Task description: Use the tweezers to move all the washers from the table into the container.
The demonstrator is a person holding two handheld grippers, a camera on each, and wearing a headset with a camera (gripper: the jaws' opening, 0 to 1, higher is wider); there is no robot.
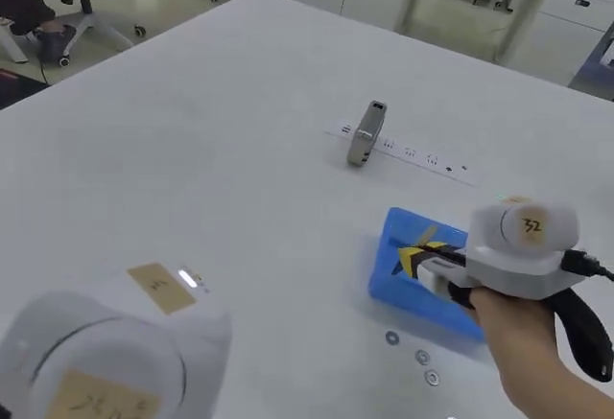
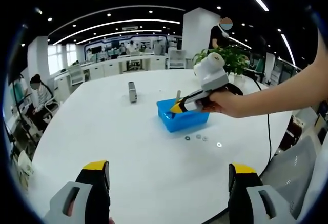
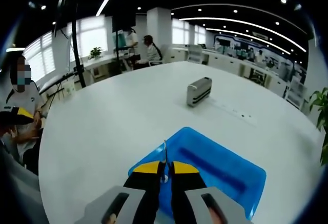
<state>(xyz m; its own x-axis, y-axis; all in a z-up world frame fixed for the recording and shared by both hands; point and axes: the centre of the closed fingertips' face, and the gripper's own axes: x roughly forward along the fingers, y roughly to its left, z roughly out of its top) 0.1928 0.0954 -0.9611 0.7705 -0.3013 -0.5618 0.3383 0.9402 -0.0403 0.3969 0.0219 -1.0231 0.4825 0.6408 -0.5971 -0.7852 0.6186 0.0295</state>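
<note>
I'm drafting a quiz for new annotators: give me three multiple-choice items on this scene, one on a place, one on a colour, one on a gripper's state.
1. Where do the washers lie?
A. on the table beside the container
B. inside the container
C. on the floor

2. What colour is the container?
A. red
B. blue
C. green

3. How are the fingers of the right gripper?
A. wide open
B. shut on a washer
C. shut on the tweezers

Answers: 1 A, they lie on the tabletop next to it; 2 B, its walls are bright blue; 3 C, the tweezers' tip pokes out between the closed fingers.
</note>
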